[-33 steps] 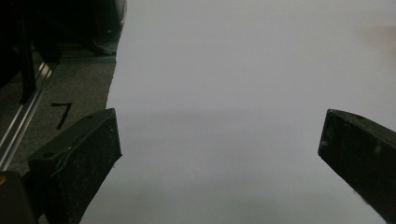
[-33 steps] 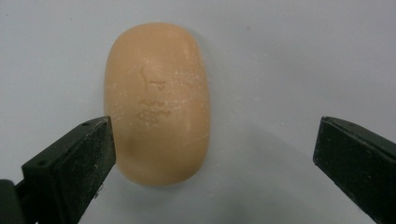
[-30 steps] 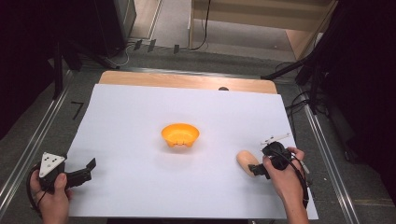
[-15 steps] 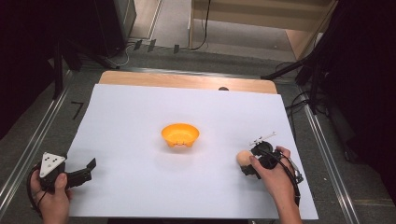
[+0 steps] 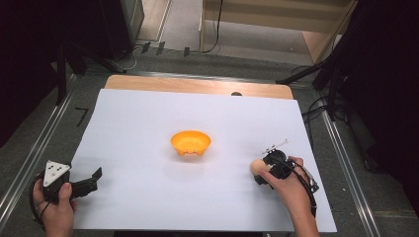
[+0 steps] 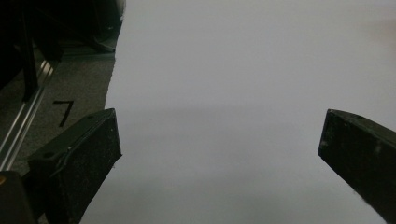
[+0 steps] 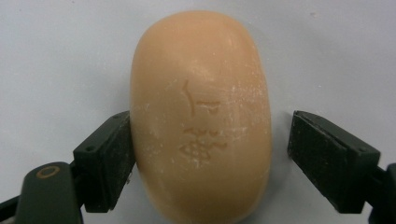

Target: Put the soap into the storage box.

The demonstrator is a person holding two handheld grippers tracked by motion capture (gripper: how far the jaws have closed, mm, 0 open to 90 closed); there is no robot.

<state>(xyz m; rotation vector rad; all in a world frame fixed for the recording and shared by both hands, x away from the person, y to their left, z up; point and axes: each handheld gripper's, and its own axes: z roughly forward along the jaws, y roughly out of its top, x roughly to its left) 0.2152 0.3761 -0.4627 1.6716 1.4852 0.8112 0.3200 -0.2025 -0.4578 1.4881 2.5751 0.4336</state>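
- Straddling the peach-coloured soap bar (image 7: 201, 121), the right gripper (image 7: 210, 154) has its jaws about half open; they have just been closing, from wide apart a second ago. In the right gripper view one jaw touches the bar's side, while a narrow gap shows between the other jaw and the bar, so no full grip is seen.
- The soap bar (image 5: 257, 167) lies flat on the white sheet (image 5: 148, 128), to the right of the orange bowl (image 5: 190, 142) and nearer the person, well apart from it. A second ago it lay in the same place relative to the bowl.
- The right gripper (image 5: 264, 170) has come down over the bar since the earlier frame, when it stood just to the bar's right.
- The left gripper (image 5: 91, 180) sits far left of the bowl, at the sheet's near left edge, unchanged from before. Its jaws (image 6: 219, 154) stand wide open with only bare sheet between them.
- The bowl has not shifted.
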